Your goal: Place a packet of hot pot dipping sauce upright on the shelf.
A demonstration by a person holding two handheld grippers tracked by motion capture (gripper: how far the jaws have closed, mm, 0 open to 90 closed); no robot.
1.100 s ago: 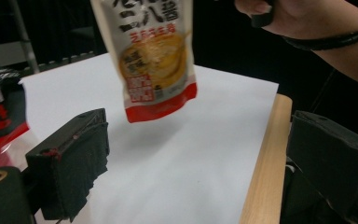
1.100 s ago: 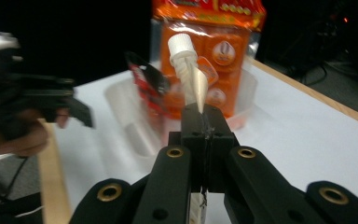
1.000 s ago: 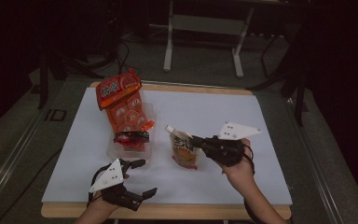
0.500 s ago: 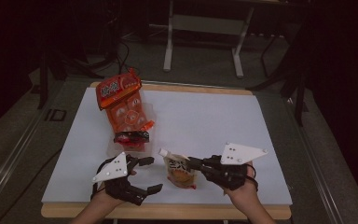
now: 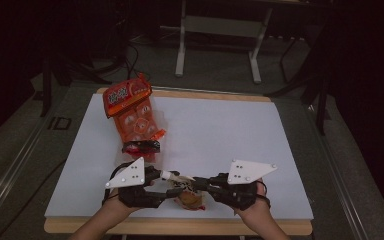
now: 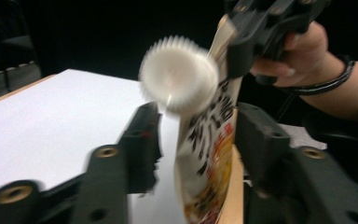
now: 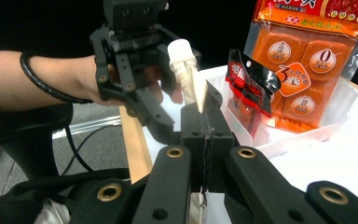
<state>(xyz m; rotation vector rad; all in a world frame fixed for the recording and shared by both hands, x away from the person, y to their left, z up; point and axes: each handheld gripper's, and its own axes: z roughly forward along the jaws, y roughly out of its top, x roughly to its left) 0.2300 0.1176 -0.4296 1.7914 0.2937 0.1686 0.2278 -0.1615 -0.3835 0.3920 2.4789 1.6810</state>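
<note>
Clear tray (image 7: 307,128) holds orange packets (image 7: 303,70); spouted pouch (image 6: 209,154) seemingly capped.

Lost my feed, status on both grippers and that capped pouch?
Right gripper clamped on the printed spouted pouch. Left gripper jaws just closing around it, white ribbed cap above. Orange snack pack well clear.

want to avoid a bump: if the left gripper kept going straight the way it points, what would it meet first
Most likely the spouted pouch, already between the left gripper jaws, which have just been closing. Just beyond it is the right gripper pinching the pouch's edge, though depth is hard to judge.
</note>
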